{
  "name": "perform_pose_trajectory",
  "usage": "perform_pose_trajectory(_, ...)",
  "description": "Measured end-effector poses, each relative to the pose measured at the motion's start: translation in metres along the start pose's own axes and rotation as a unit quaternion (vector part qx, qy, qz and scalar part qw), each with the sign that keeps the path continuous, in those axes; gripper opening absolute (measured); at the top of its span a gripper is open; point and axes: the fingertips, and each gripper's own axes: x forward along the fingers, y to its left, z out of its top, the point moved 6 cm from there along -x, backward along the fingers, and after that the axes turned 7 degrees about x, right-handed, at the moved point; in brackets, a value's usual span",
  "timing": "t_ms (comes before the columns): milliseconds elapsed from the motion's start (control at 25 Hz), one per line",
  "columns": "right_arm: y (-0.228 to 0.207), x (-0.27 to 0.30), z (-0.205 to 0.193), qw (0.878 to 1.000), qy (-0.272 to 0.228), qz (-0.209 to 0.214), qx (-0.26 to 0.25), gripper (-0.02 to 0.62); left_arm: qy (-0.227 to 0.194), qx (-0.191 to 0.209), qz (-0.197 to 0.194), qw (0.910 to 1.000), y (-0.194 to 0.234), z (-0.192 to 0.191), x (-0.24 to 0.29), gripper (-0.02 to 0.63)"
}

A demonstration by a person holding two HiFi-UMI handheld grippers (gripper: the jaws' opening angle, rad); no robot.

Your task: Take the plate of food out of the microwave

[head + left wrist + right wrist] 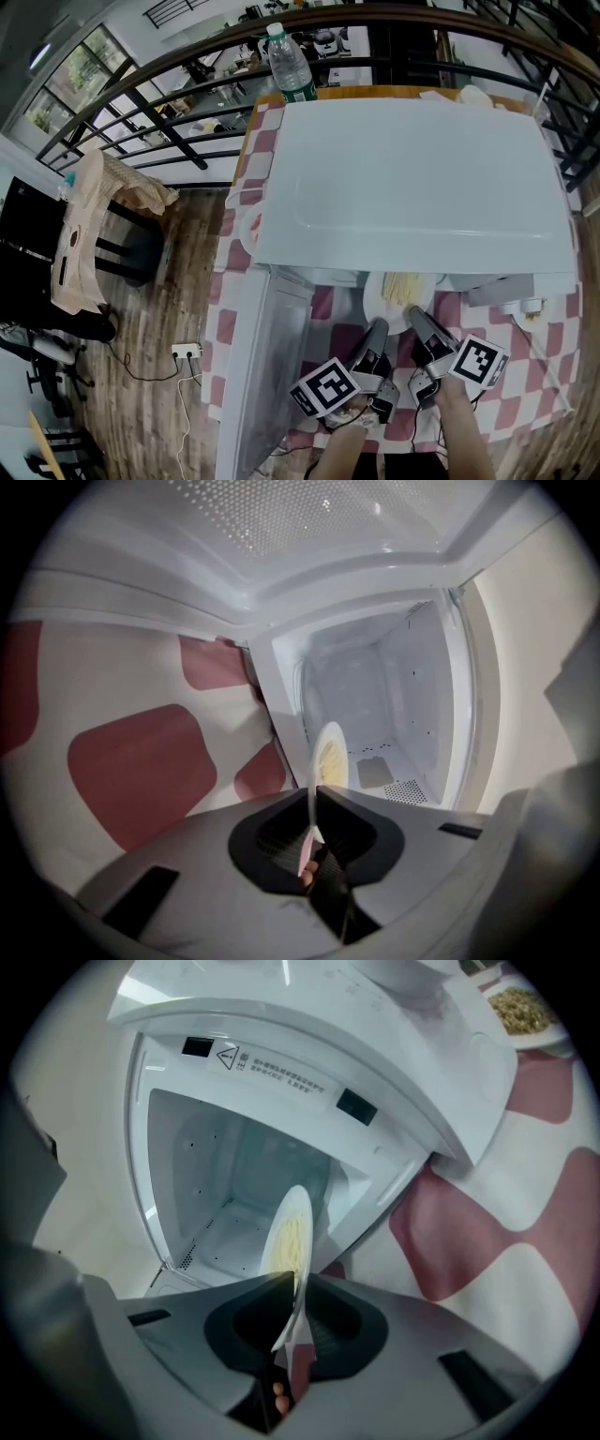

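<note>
A white plate of pale noodles (398,289) sits at the mouth of the white microwave (412,178), whose door (267,356) hangs open to the left. My left gripper (377,326) is shut on the plate's near rim, left of centre. My right gripper (417,317) is shut on the same rim just to its right. In the left gripper view the plate (328,759) shows edge-on, pinched between the jaws of that gripper (311,832), with the bare cavity (380,700) behind it. The right gripper view shows the plate (289,1232) clamped in that gripper (292,1321) before the cavity (216,1185).
A red-and-white checked cloth (534,375) covers the table. Another dish of food (525,1012) stands right of the microwave. A water bottle (289,66) stands behind it. A chair draped in beige (94,216) and a power strip (186,352) are on the wooden floor at left.
</note>
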Motion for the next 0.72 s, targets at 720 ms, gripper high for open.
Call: perform_pose_trajectory(720, 0.032, -0.050, -0.018, 0.999, -0.034, 0.002, -0.007, 0.032, 0.007, -0.009, -0.024, 0.9996, -0.029, -0.026, -0.040, 0.037)
